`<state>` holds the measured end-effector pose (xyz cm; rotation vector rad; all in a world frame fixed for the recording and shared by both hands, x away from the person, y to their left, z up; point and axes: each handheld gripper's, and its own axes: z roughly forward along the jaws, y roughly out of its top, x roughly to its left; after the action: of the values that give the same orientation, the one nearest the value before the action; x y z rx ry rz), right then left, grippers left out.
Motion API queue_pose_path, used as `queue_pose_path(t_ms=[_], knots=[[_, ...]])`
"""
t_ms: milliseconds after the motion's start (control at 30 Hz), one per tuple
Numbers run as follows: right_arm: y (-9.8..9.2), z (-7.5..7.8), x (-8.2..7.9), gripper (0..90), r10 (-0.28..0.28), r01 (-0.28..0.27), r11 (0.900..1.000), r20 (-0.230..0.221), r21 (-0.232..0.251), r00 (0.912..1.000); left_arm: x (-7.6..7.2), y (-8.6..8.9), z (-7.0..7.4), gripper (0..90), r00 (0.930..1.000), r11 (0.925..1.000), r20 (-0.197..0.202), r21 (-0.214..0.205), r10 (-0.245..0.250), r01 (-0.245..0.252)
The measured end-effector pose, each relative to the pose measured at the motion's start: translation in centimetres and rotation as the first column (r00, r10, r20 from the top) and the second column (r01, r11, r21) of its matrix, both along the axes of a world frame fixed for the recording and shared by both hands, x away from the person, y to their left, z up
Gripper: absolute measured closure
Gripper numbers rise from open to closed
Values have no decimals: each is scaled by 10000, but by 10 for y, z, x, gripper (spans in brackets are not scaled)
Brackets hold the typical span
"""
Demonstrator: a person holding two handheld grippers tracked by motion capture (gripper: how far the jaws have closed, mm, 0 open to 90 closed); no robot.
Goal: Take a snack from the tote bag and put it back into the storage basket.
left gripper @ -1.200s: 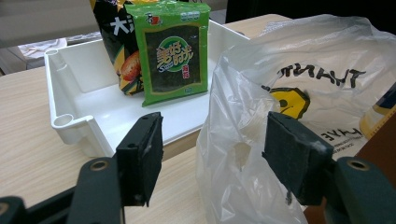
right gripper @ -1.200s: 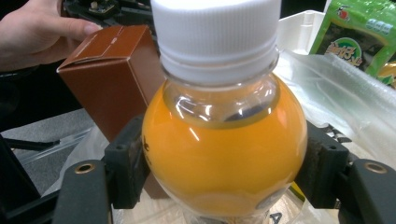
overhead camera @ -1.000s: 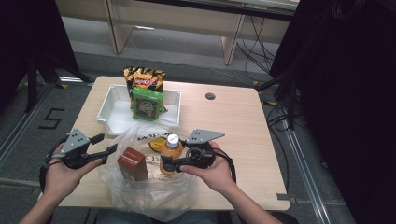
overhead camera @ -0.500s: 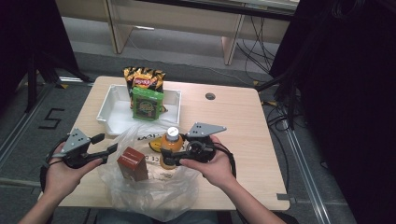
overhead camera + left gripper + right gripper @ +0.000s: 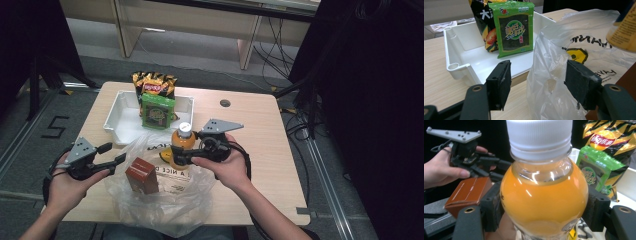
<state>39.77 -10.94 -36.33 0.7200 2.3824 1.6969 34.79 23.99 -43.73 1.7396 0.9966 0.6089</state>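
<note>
A: What is the right gripper [image 5: 176, 154] holding?

B: A rounded clear-plastic bottle [image 5: 182, 145] of orange drink with a ribbed white cap. The black foam-faced jaws are clamped on its bulging sides, as the right gripper view shows, and it hangs upright above the mouth of the plastic bag [image 5: 165, 200].

A: And the bag?

B: Thin, crinkled, see-through film with black lettering and a yellow print, slumped on the pale wood-grain table [image 5: 260, 145]. A glossy brown carton [image 5: 142, 176] with sharp edges stands in it.

A: The left gripper [image 5: 116, 154]?

B: Its jaws stand apart with a fold of the bag's film between them; in the left gripper view, the pads are not pressing on it.

A: Behind them?

B: A smooth white plastic tray [image 5: 114, 120] with rounded corners holds a flat green foil packet [image 5: 158, 112] leaning on a shiny black-and-yellow crisp bag [image 5: 152, 83].
</note>
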Motion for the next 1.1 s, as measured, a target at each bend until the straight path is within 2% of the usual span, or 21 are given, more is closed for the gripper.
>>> queue_pose_path(t_ms=[33,67,133,233,433,567,600,767,900,1067,1100], knots=[[0,1,3,316,38,-38,10000,125,-40,9999,0,0,0,373,10000,10000,-13,-1,-6,6],[1,2,4,316,-66,66,10000,-35,68,10000,0,0,0,374,10000,10000,-26,-2,-7,7],[2,6,9,316,-133,133,9999,207,-7,9997,0,0,0,376,10000,10000,-40,22,-32,32],[6,13,16,316,-144,141,9998,184,166,9997,0,0,0,382,10000,10000,-6,-5,-56,56],[12,25,32,316,-420,415,9989,274,201,9987,0,-1,0,386,10000,10000,16,6,-82,82],[18,26,44,316,-694,685,9973,335,282,9970,0,-1,0,386,10000,10000,16,-1,-92,92],[18,27,48,316,-654,647,9978,416,174,9970,0,-1,0,387,10000,10000,4,-3,-97,97],[21,30,60,316,-916,913,9957,271,142,9954,1,-1,-1,389,9999,9999,-10,21,-123,123],[25,32,72,315,-1107,1098,9937,477,212,9927,1,-1,-1,391,9999,9999,-2,19,-134,134],[30,33,85,315,-1343,1338,9909,340,174,9904,1,-1,-1,391,9999,9999,-27,48,-152,152],[31,32,88,315,-1387,1384,9903,487,98,9891,1,-1,-1,392,9999,9999,-8,23,-144,145]])
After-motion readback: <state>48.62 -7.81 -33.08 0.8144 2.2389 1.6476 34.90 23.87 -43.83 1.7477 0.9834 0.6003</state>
